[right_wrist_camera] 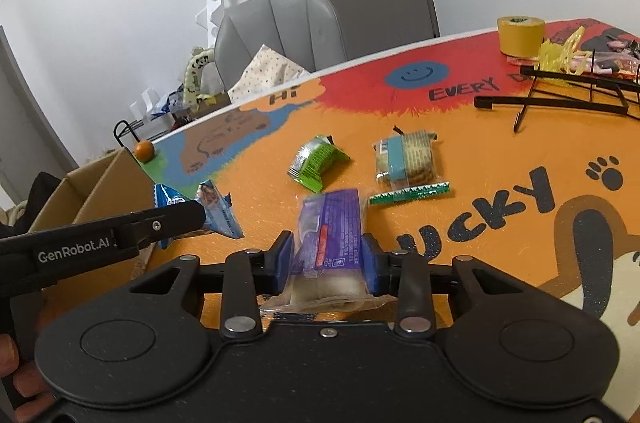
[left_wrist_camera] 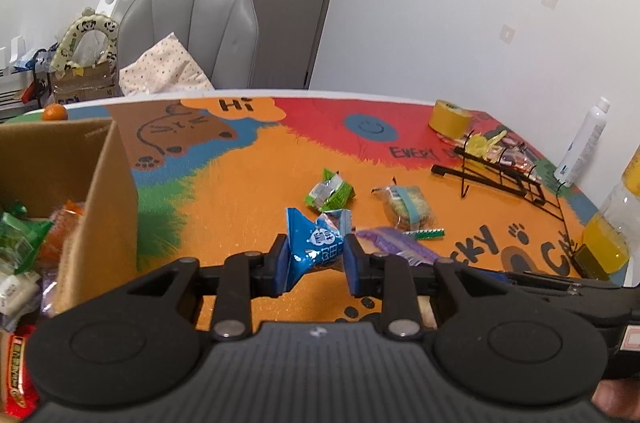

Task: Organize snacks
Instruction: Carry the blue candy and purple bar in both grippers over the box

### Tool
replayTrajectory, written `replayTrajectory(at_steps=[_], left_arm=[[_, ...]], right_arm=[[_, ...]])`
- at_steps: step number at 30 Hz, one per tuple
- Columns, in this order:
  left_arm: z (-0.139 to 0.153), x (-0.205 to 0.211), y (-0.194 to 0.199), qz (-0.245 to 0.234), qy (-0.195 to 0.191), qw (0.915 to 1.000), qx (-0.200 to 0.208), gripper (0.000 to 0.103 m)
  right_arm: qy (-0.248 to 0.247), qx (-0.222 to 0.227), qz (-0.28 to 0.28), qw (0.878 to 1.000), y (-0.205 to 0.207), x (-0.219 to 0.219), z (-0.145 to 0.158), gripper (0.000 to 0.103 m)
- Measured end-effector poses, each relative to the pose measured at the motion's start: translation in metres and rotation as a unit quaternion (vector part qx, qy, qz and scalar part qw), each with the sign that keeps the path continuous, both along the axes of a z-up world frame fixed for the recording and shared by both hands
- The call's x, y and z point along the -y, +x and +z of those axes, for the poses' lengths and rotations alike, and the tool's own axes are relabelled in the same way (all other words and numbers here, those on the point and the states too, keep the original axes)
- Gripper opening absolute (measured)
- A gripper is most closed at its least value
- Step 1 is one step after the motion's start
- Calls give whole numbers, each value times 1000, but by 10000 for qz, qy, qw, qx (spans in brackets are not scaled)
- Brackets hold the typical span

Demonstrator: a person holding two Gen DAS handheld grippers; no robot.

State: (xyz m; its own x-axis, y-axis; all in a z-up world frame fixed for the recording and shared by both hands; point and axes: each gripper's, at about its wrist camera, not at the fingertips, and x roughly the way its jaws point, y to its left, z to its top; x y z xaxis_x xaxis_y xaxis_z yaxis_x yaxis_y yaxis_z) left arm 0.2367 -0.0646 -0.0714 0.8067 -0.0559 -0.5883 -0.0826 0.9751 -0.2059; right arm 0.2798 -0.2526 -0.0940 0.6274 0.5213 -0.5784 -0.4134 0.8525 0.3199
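Note:
My left gripper [left_wrist_camera: 316, 255] is shut on a blue snack packet [left_wrist_camera: 316, 243] and holds it above the colourful table mat, right of the cardboard box [left_wrist_camera: 100, 183]. The packet also shows in the right wrist view [right_wrist_camera: 212, 207] with the left gripper [right_wrist_camera: 192, 215] on it. My right gripper [right_wrist_camera: 328, 259] is shut on a purple snack packet [right_wrist_camera: 332, 227], seen from the left wrist as well [left_wrist_camera: 396, 243]. A green packet [right_wrist_camera: 316, 161], a clear biscuit packet [right_wrist_camera: 404, 155] and a thin green strip [right_wrist_camera: 408, 191] lie on the mat beyond.
The box holds several snacks [left_wrist_camera: 20, 243]. A black wire rack [right_wrist_camera: 560, 95], a yellow tape roll [right_wrist_camera: 520, 35], a white bottle [left_wrist_camera: 584, 143] and a juice bottle [left_wrist_camera: 612, 223] stand at the right. A small orange [right_wrist_camera: 144, 150] sits by the box. A grey chair [left_wrist_camera: 192, 31] is behind the table.

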Motion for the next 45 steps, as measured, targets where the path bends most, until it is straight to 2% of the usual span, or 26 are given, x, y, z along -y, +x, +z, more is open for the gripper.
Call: replayTrajectory(at_steps=[15,26,45], left_arm=[[36,-30,-35,255,-5,9986,457,27],[57,-74,-61,655,46,9957,648,27],[56,-155,-93,1346,-167,9883,696,27]], right_arm=[[287,423,-71,9987,-21,-11,37,29],[446,675,171,9966,-27,-45,61,29],[303,918,748,9925,-41,-125,87,29]])
